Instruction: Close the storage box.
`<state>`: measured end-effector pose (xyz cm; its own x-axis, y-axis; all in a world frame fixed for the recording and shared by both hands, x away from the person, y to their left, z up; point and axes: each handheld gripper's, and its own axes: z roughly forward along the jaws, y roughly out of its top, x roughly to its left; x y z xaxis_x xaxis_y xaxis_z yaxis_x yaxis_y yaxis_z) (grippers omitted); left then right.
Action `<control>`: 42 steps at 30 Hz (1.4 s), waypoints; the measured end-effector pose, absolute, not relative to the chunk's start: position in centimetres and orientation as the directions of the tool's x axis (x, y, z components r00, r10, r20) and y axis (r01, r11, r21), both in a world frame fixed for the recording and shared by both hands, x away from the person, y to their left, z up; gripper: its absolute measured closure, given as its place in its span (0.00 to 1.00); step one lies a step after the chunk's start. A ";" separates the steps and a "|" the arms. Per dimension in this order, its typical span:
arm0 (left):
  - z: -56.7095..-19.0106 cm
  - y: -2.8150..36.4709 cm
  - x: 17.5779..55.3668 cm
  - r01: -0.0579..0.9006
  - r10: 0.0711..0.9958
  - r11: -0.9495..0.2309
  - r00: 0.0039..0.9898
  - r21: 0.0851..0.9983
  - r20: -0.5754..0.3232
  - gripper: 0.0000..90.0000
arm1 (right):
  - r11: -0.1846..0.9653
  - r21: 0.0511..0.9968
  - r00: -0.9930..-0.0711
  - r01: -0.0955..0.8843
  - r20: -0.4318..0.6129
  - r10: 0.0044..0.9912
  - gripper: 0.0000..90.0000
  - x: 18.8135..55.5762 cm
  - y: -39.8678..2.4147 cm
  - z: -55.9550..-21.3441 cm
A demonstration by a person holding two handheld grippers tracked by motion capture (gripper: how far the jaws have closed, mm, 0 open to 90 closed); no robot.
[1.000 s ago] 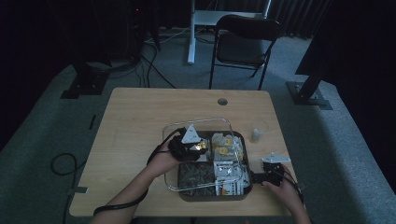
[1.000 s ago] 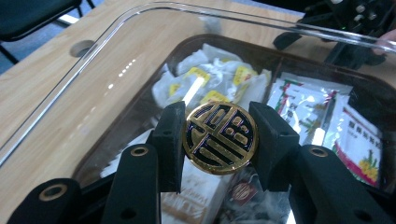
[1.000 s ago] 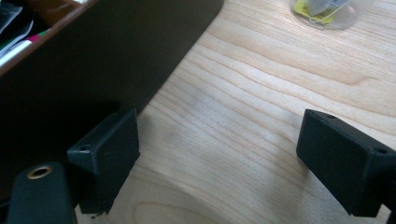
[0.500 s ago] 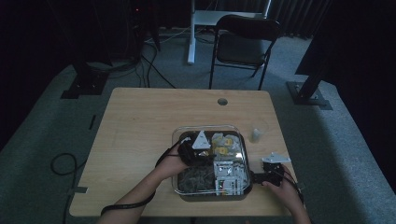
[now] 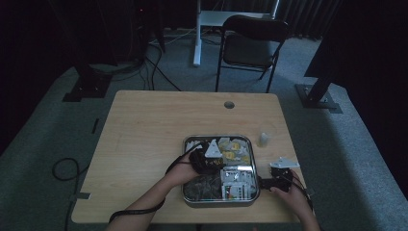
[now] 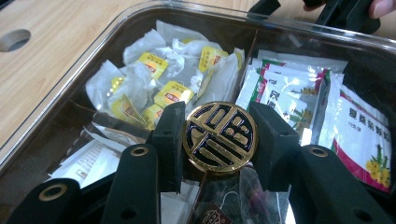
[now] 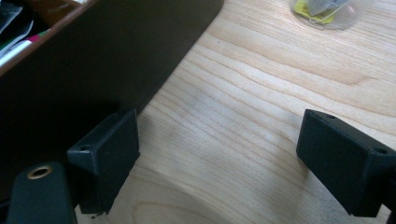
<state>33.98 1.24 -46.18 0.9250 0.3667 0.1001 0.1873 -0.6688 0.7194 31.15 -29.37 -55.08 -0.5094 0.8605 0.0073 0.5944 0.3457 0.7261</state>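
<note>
High view: the left gripper (image 5: pixel 204 159) hangs over the box (image 5: pixel 250 144) on the counter (image 5: pixel 144 134); the right gripper (image 5: pixel 279 175) sits just right of it.

Left gripper view: its jaws pinch a round gold knob (image 6: pixel 219 137) above tea bags (image 6: pixel 163 88) and packets (image 6: pixel 299 98).

Right gripper view: jaws spread over bare wood, beside the box wall (image 7: pixel 93 60).

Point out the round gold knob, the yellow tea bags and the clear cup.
round gold knob (image 6: pixel 219 136), left gripper view: centre of its patterned face.
yellow tea bags (image 6: pixel 172 92), left gripper view: one yellow label.
clear cup (image 7: pixel 332 10), right gripper view: its lower wall.
</note>
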 end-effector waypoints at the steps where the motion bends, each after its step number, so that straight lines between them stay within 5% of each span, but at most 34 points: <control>1: -46.3 1.1 34.0 0.183 0.363 -0.674 0.926 0.716 0.105 0.65 | 0.346 0.726 -0.509 0.594 0.007 0.861 0.14 31.1 -29.4 -55.1; 32: -47.7 1.0 34.8 0.212 0.376 -0.640 0.925 0.739 0.061 0.64 | 0.345 0.726 -0.509 0.595 0.008 0.861 0.14 31.1 -29.4 -55.1; 42: -47.4 1.9 34.9 0.266 0.396 -0.593 0.918 0.760 -0.013 0.44 | 0.345 0.726 -0.509 0.595 0.008 0.861 0.14 31.1 -29.4 -55.1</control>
